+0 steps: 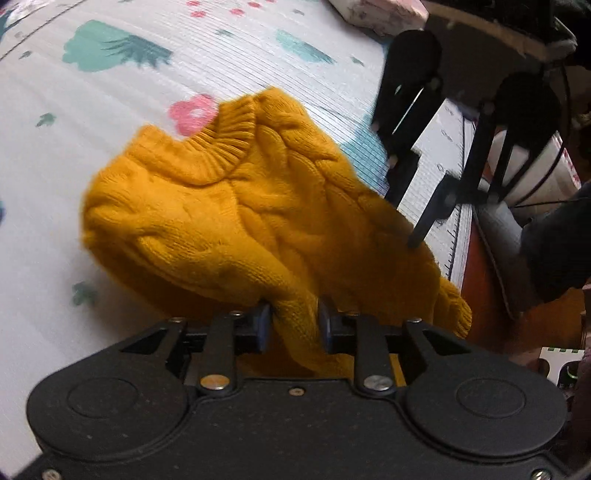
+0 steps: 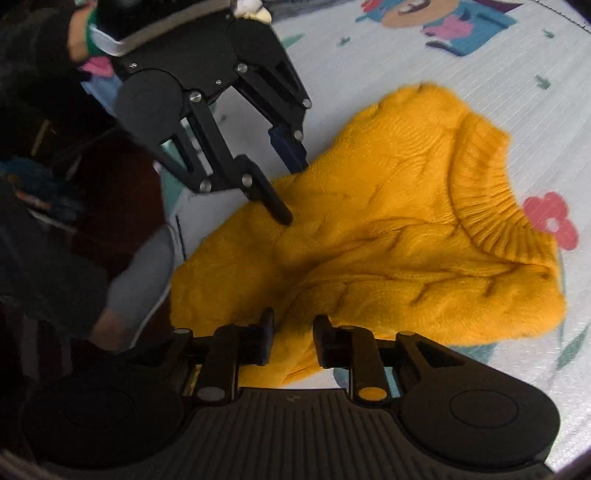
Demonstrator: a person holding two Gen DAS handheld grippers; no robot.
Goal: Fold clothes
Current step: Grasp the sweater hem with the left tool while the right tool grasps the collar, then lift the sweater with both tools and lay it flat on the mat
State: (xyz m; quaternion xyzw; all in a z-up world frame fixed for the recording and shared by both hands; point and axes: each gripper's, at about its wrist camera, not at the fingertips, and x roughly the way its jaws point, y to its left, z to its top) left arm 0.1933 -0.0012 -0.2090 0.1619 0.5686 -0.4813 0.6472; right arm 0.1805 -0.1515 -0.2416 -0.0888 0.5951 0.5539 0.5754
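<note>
A mustard-yellow cable-knit sweater (image 1: 236,206) lies bunched on a white patterned play mat (image 1: 92,122), its ribbed collar (image 1: 221,147) facing away. My left gripper (image 1: 295,321) is shut on a fold of its near edge. My right gripper (image 1: 402,221) shows at the right, its fingertips in the knit. In the right wrist view the sweater (image 2: 388,240) fills the middle; my right gripper (image 2: 293,332) is shut on a fold of it, and the left gripper (image 2: 295,195) grips the far edge.
The mat's edge with a ruler print (image 1: 458,221) runs along the right, beside dark wooden floor (image 1: 484,288). A folded pink-patterned item (image 1: 380,13) lies at the far edge. A person's leg in grey and dark cloth (image 2: 140,280) is at the left.
</note>
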